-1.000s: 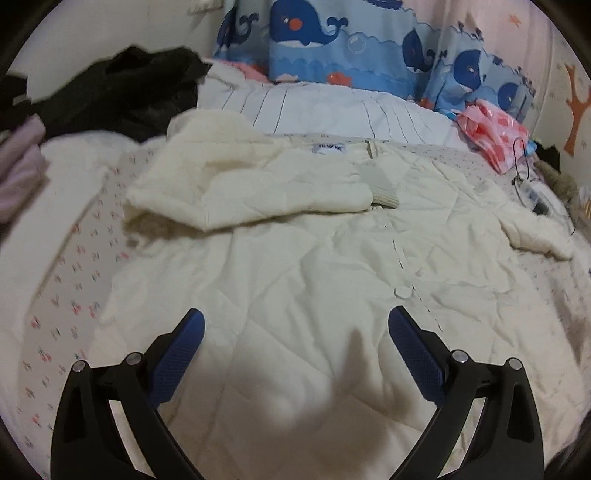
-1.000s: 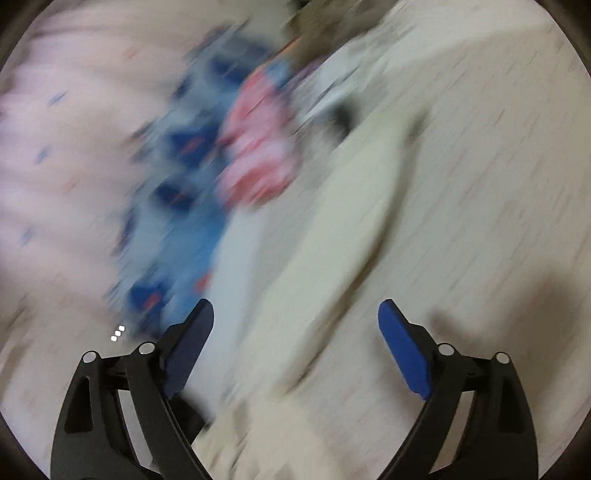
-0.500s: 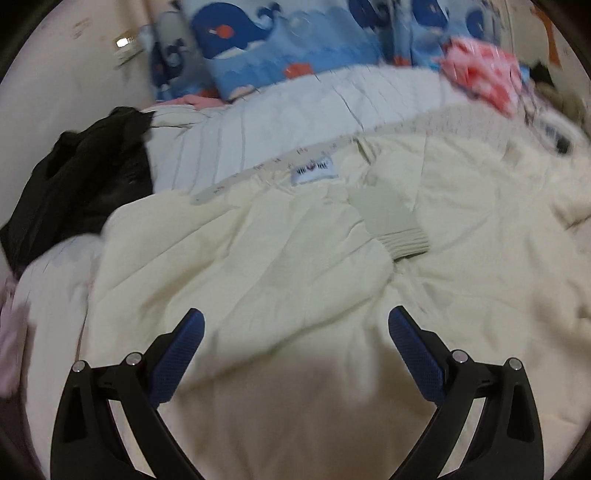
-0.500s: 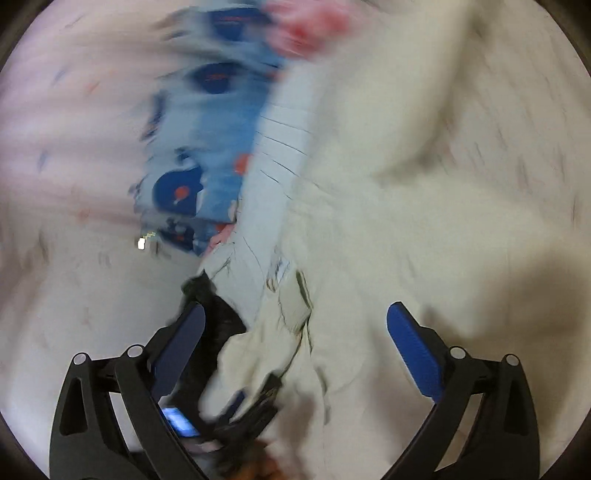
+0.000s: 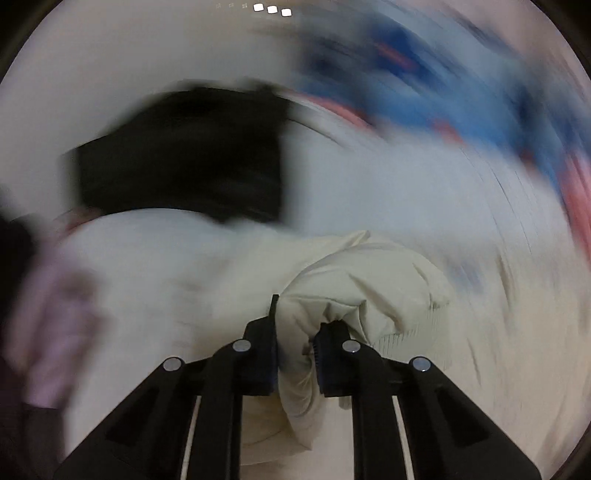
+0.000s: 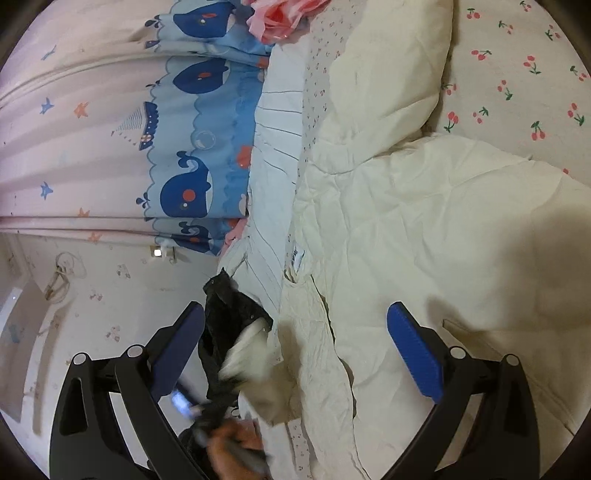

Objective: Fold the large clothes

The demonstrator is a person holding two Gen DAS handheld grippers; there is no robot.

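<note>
A large cream quilted jacket (image 6: 424,229) lies spread on the bed. In the left wrist view my left gripper (image 5: 295,354) is shut on a bunched fold of the cream jacket (image 5: 354,291), which bulges out between and above the fingers; the rest of that view is motion-blurred. My right gripper (image 6: 295,347) is open and empty, hovering above the jacket's collar side. In the right wrist view the other hand and its gripper (image 6: 229,435) show blurred low down, at the jacket's edge.
A black garment (image 6: 229,317) lies by the jacket's edge; it also shows in the left wrist view (image 5: 184,162). A whale-print curtain (image 6: 192,147) hangs behind the bed. A pink item (image 6: 280,14) and a cherry-print sheet (image 6: 517,81) lie beyond the jacket.
My left gripper went from open above the jacket to shut on a fold of it and is moving fast. My right gripper swung round and now views the collar side.
</note>
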